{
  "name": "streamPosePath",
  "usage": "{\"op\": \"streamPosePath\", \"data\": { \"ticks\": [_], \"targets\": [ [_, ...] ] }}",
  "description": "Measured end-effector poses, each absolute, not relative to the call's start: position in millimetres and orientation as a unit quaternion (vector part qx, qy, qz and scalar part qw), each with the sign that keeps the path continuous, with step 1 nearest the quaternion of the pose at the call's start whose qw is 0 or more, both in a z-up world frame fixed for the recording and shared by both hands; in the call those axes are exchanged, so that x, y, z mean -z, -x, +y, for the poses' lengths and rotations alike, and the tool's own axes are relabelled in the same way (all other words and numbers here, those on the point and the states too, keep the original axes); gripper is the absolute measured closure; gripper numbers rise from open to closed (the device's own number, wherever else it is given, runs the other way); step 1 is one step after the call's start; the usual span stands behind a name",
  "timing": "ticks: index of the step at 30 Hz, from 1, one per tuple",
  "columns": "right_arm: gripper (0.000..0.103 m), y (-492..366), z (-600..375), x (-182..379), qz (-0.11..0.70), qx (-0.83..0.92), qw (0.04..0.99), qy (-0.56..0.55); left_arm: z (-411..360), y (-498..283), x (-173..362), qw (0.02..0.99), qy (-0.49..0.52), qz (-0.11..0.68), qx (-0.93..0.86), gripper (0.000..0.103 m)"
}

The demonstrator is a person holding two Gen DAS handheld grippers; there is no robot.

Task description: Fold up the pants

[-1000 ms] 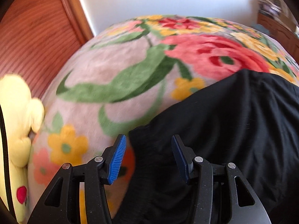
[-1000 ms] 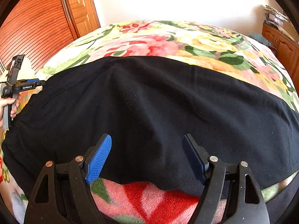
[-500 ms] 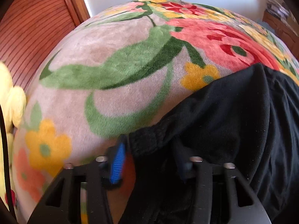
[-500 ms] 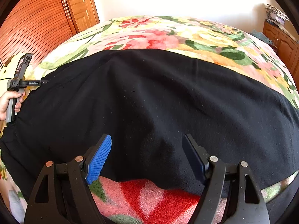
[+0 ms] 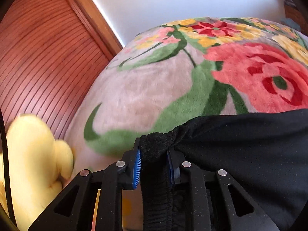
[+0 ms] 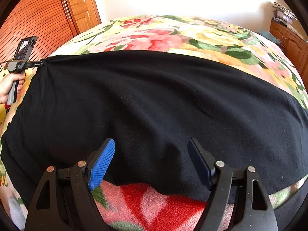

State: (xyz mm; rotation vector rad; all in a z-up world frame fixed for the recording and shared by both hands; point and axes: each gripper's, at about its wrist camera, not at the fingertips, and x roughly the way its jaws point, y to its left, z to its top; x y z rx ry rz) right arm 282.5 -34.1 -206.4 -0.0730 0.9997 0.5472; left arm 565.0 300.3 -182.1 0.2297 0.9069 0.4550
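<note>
On one floral blanket (image 6: pixel 192 32), one black pants (image 6: pixel 154 100).

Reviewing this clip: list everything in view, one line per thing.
pants: one, black, spread across the bed
blanket: one, floral, covering the bed
plush toy: one, yellow, left bed edge
louvred doors: reddish wood, left wall
cabinet: one, wooden, far right, papers on top
left hand-held gripper: black with blue pads, jaws closing, pants' elastic edge bunched between them
right hand-held gripper: black with blue pads, open over the pants' near edge
hand: one, gripping the left handle
</note>
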Motion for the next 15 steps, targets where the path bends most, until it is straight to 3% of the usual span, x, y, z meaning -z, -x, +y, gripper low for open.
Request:
{"op": "streamPosePath", "data": {
  "ticks": [5, 10, 15],
  "targets": [
    [0.024, -284.8, -35.2, 208.5, 0.475, -0.260, 0.840, 0.031, 294.1, -562.4, 188.2, 0.890, -0.073, 0.406, -0.196, 0.072],
    [0.024, -284.3, -35.7, 203.2, 0.471, -0.265, 0.841, 0.028, 295.8, -520.5, 178.1, 0.906, -0.034, 0.390, -0.161, 0.054],
    [0.024, -278.2, -42.5, 179.8, 0.456, -0.264, 0.850, 0.027, 275.6, -482.7, 153.5, 0.917, -0.026, 0.380, -0.122, 0.045]
  ]
}}
